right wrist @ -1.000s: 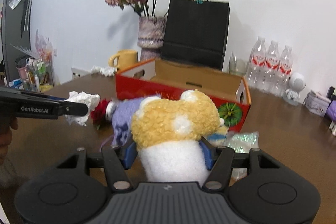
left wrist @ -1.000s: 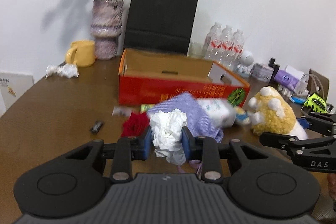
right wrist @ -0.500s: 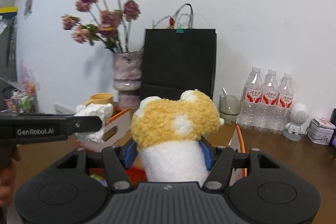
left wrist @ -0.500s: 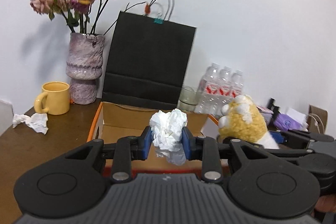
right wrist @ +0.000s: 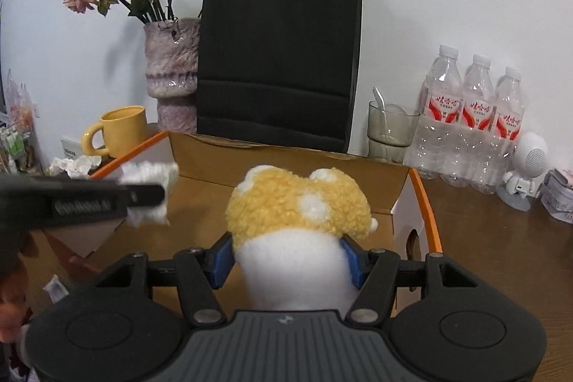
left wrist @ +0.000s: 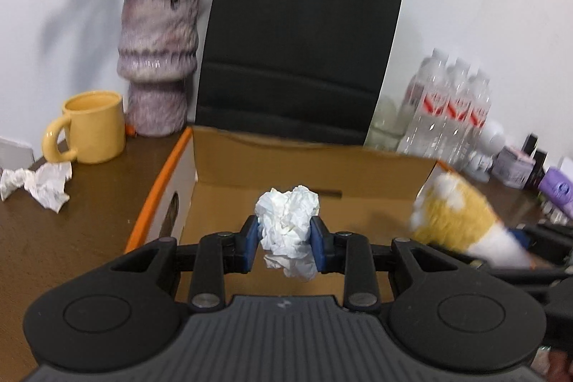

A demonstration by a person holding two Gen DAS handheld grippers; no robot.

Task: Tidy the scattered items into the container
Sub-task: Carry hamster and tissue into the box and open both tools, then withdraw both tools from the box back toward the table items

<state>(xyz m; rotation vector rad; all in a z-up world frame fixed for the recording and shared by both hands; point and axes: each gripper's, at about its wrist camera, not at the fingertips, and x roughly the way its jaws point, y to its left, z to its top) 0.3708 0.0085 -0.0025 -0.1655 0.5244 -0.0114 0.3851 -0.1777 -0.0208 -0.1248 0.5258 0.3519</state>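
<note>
My left gripper (left wrist: 285, 240) is shut on a crumpled white tissue (left wrist: 288, 228) and holds it above the open cardboard box (left wrist: 250, 160) with the orange rim. My right gripper (right wrist: 284, 256) is shut on a yellow and white plush toy (right wrist: 297, 213), held over the same box (right wrist: 286, 163). The plush shows blurred at the right in the left wrist view (left wrist: 462, 221). The left gripper with its tissue (right wrist: 150, 188) shows at the left in the right wrist view.
Behind the box stand a black paper bag (left wrist: 301, 52), a vase of dried flowers (left wrist: 157, 59) and a yellow mug (left wrist: 89, 127). Another crumpled tissue (left wrist: 39, 183) lies on the table at left. Water bottles (right wrist: 472, 117), a glass (right wrist: 390, 127) and a small white figure (right wrist: 526, 170) stand at right.
Both grippers have moved forward and now sit over the box, looking down into it. Each still holds its item.
</note>
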